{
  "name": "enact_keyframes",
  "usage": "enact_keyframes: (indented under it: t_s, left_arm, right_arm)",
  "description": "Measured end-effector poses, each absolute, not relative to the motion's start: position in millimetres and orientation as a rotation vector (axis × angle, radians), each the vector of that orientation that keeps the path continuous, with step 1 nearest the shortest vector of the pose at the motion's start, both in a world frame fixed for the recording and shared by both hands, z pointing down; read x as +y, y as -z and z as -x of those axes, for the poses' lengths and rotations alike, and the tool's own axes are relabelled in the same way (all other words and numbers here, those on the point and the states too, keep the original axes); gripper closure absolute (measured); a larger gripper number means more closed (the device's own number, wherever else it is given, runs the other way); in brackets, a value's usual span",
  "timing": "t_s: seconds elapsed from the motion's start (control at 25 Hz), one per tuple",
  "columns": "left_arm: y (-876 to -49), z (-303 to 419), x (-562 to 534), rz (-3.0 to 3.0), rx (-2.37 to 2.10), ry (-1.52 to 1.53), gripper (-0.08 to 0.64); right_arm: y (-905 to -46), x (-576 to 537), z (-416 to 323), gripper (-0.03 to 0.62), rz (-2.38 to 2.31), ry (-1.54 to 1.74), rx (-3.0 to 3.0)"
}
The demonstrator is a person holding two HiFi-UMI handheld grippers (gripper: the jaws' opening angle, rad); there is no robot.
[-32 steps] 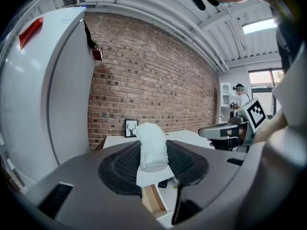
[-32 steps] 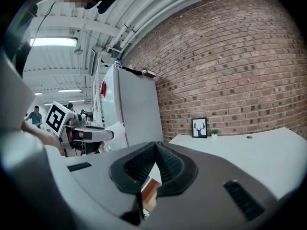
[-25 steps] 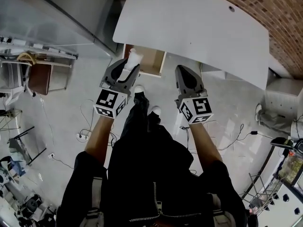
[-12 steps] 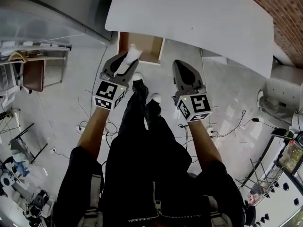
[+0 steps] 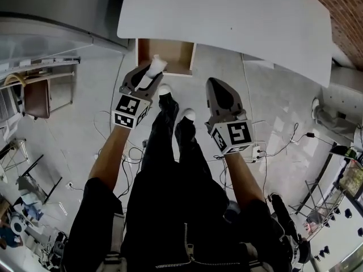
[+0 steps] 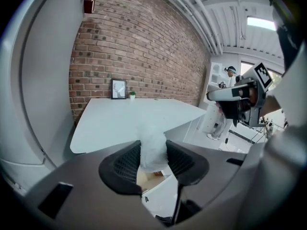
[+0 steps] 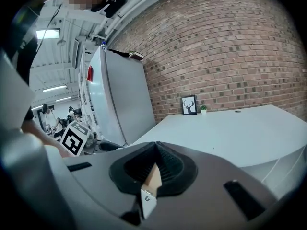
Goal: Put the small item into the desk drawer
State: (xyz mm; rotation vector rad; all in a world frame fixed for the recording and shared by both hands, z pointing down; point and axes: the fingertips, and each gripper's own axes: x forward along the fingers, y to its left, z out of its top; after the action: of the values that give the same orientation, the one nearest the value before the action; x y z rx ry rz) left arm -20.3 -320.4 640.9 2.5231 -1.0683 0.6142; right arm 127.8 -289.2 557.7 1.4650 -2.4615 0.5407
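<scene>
The small item [image 5: 157, 66] is a pale white lump, and my left gripper [image 5: 152, 71] is shut on it. It hangs over the front edge of the open wooden desk drawer [image 5: 176, 52], under the white desk [image 5: 227, 16]. In the left gripper view the item [image 6: 153, 150] fills the gap between the dark pads, with the desk top [image 6: 134, 114] beyond. My right gripper [image 5: 217, 86] is shut and holds nothing, right of the drawer above the floor. In the right gripper view its jaws [image 7: 156, 166] meet in a narrow slit.
A grey fridge [image 5: 57, 10] stands left of the desk and a brick wall [image 5: 340, 10] behind it. A chair [image 5: 37, 98] is at the far left. Cables [image 5: 278, 152] trail over the floor. The person's white shoes [image 5: 165, 89] stand just before the drawer.
The desk and drawer have slid up in the head view. The left gripper has stayed at the drawer's front with the item in it. The right gripper sits slightly lower.
</scene>
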Motion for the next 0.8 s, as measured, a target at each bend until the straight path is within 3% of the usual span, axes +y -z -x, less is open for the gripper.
enact_keyframes:
  t_s: [0.8]
  left_arm:
    - [-779.5,14.7,-363.3,-2.411,-0.932,-0.816,0.391]
  right_arm:
    - [-612.8,-294.0,-135.7,0.588,-1.542,-0.689,-2.363]
